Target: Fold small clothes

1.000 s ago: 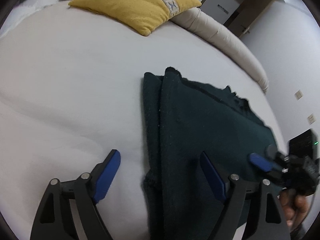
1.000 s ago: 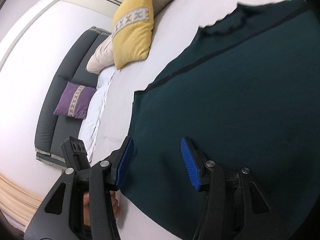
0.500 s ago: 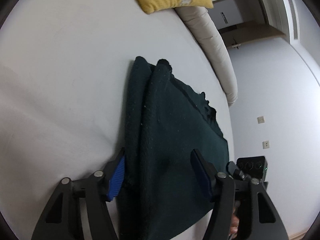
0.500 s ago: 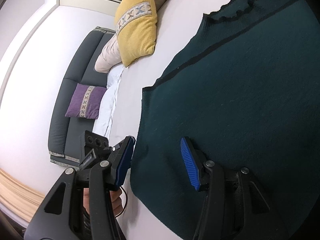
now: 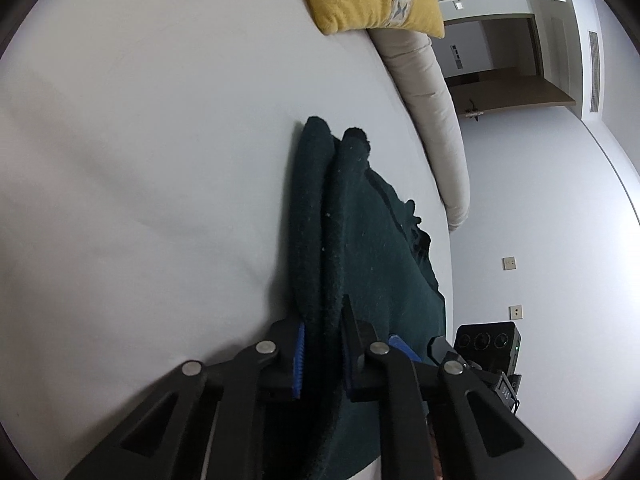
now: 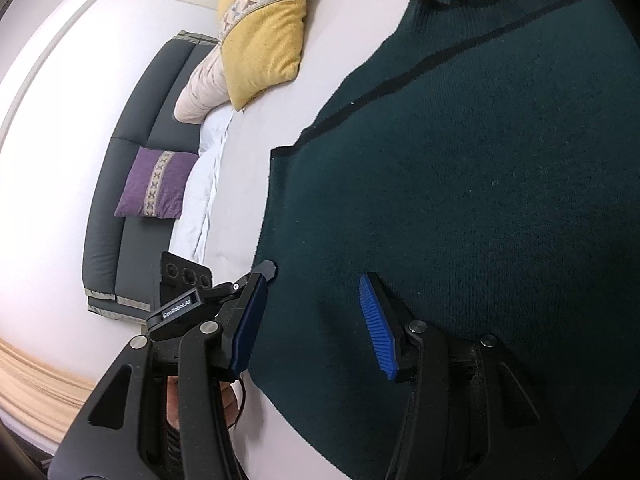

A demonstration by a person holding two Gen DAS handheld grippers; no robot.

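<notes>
Right now a dark green knitted garment (image 6: 460, 184) lies spread on the white bed (image 5: 140, 160), its scalloped neckline pointing toward the yellow cushion (image 6: 264, 36) at the far side. From the left wrist view, one long edge of the garment is bunched into a thick double roll (image 5: 320, 216) that runs away from the camera, and the left tongs (image 5: 322, 360) are closing on the near end of that roll: the blue pads press into the knit from both sides, so the fabric is pinched between them. Behind those fingers, low at the right of that view, the other handheld device shows as a black body with a blue pad. The right tongs (image 6: 316, 326) stand part-way apart over the garment's near corner (their jaws are closing too), with the left pad (image 6: 248, 328) at the garment's side edge and the right pad (image 6: 378, 326) over the flat knit; the pads do not press on the cloth, though fabric lies between them. A hand (image 6: 192, 400) is partly visible below the right device's frame. A beige bolster (image 5: 432, 120) lies along the bed's far edge under the yellow cushion, and in the right wrist view a grey sofa (image 6: 132, 184) carries a purple cushion (image 6: 156, 184) beyond the bed.
</notes>
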